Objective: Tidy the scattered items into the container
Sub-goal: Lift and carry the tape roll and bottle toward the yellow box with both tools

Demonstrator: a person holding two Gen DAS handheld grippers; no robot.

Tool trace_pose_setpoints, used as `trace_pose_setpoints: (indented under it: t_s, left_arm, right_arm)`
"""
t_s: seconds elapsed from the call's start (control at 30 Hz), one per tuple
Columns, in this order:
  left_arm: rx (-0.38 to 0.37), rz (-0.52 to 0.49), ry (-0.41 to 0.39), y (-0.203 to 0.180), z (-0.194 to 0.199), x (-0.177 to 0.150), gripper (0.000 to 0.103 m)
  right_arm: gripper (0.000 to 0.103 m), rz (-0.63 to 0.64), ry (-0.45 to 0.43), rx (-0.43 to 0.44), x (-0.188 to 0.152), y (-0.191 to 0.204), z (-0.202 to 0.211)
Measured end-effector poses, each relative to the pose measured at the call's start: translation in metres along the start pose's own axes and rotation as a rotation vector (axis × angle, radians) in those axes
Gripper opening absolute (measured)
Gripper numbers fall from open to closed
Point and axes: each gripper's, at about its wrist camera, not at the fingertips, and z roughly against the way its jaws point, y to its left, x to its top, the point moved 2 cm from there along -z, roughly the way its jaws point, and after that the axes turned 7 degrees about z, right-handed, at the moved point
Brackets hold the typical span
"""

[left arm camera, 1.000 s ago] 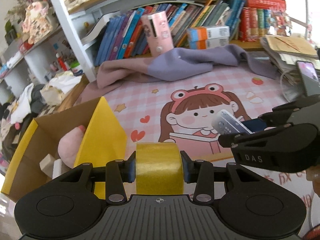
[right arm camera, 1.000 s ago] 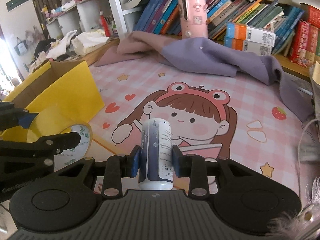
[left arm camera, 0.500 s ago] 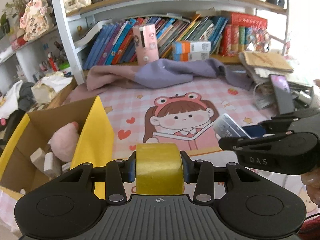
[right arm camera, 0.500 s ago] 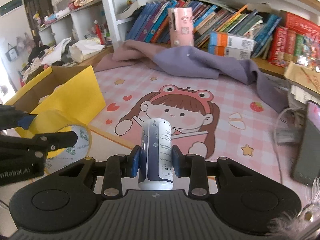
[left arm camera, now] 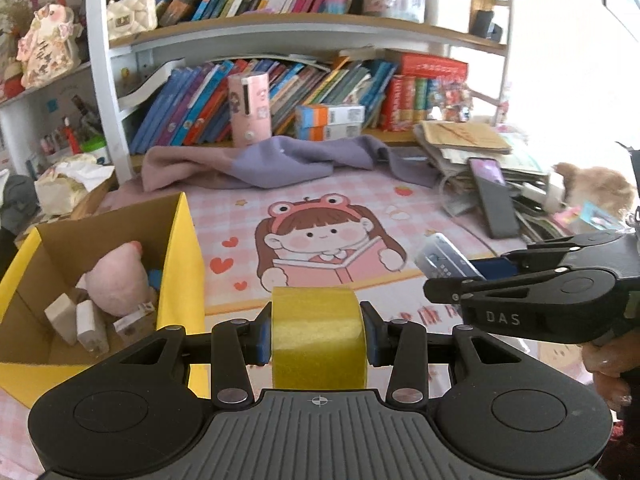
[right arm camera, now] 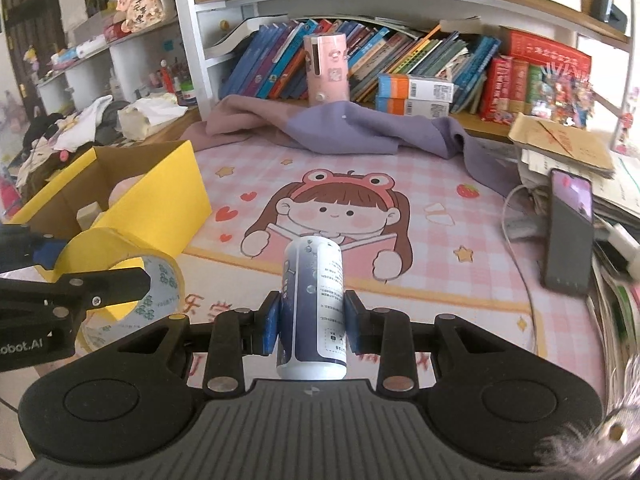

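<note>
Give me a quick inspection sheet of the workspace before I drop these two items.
Surface: pink checked cartoon mat, centre bare.
Job's things: yellow tape roll and blue-white canister, both held; yellow cardboard box open at left, holding a pink plush and small blocks.
Clutter: purple cloth, phone, paper stack.
Grippers: left gripper shut on tape roll; right gripper shut on canister.
Cables: white cable beside phone.
Surroundings: bookshelf behind.
</note>
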Motion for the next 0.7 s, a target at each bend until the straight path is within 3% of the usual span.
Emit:
trace_pose_setpoints:
  t_s: [0.37, 0.7]
  left_arm:
    - [-0.129, -0.028, 0.008, 0.022, 0.046, -0.038, 0.040]
    - [-0.180, -0.042, 0.002, 0.038, 0.081, -0.062, 0.040]
  right_arm:
    - [0.031, -0.035, 0.005, -0.111, -0.039, 0.064, 0.048]
    - [0.031, -0.064, 0.012, -0.156, -0.068, 0.108, 0.087]
